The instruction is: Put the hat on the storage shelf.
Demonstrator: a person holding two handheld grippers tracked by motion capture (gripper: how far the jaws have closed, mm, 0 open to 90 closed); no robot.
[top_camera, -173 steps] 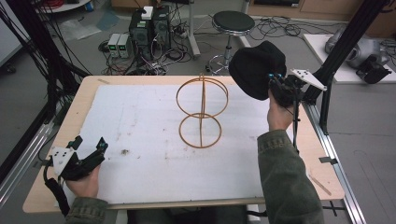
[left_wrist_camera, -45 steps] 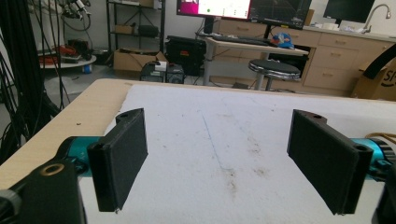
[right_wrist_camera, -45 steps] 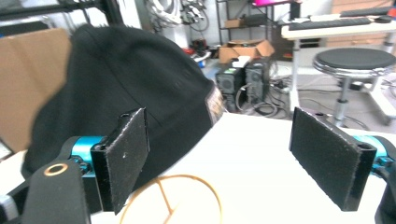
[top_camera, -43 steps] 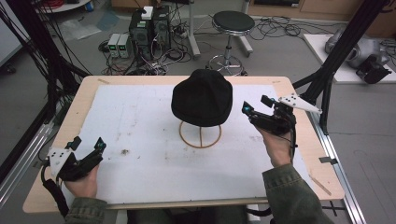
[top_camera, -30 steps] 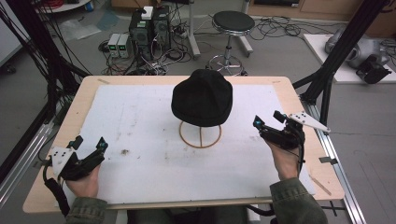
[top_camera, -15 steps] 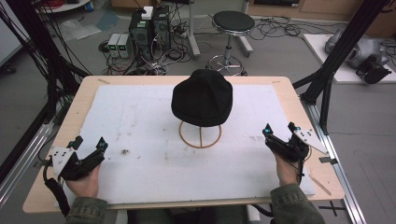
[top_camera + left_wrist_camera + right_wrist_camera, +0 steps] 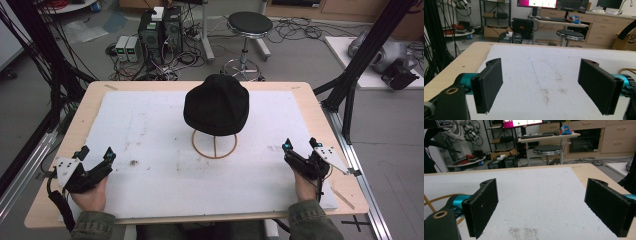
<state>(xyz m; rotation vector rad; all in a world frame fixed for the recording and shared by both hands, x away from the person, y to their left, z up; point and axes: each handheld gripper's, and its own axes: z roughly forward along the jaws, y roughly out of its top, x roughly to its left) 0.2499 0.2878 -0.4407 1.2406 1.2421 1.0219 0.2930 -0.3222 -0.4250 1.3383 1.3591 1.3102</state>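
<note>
A black knit hat [image 7: 216, 110] sits on top of a thin wire stand whose ring base [image 7: 214, 145] rests on the white mat [image 7: 150, 130] at the table's middle. My left gripper [image 7: 97, 153] rests low at the front left of the mat, open, nothing between its jaws. My right gripper [image 7: 300, 144] lies at the front right, right of the stand and apart from it, also open and empty. In the left gripper view the black pads [image 7: 489, 83] stand wide over stained mat. In the right gripper view the pads [image 7: 482, 205] frame bare mat, with the ring base [image 7: 429, 203] at the left edge.
The wooden table edge [image 7: 90, 100] borders the mat on all sides. Black frame posts [image 7: 360, 65] rise at the table's right and left. A stool [image 7: 248, 25], computers and cables stand on the floor beyond the far edge. A small dark stain [image 7: 134, 161] marks the mat.
The right gripper set the hat on the stand, let go, then drew back toward the front right of the table and lowered. The left gripper has stayed still.
</note>
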